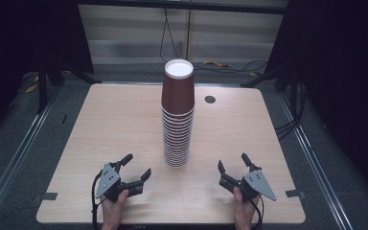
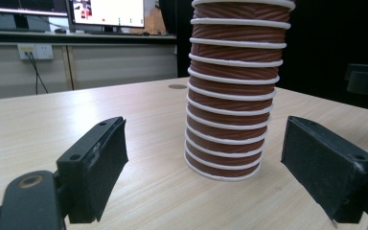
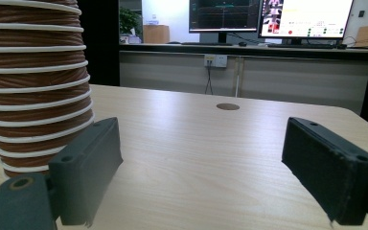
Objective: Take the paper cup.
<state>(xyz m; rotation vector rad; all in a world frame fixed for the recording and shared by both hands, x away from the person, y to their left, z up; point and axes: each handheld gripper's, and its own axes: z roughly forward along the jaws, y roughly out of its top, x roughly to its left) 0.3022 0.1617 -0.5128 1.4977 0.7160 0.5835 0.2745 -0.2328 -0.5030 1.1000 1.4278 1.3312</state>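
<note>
A light wooden table (image 1: 124, 120) bears a tall stack of brown paper cups (image 1: 177, 115) near its middle. The left gripper (image 1: 135, 166) and right gripper (image 1: 233, 162) rest apart from it, apparently on the tabletop, jaws spread and empty.

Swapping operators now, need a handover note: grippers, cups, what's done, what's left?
Left gripper: jaws open, holding nothing, near the table's front edge, left of the stack.
Right gripper: jaws open, holding nothing, to the stack's right.
Stack of brown paper cups: upright mid-table, nested, white rims showing; neither gripper touches it.
Done: nothing visible; no cup stands apart from the stack.
Left: probably reach in and take hold of the cups.
</note>
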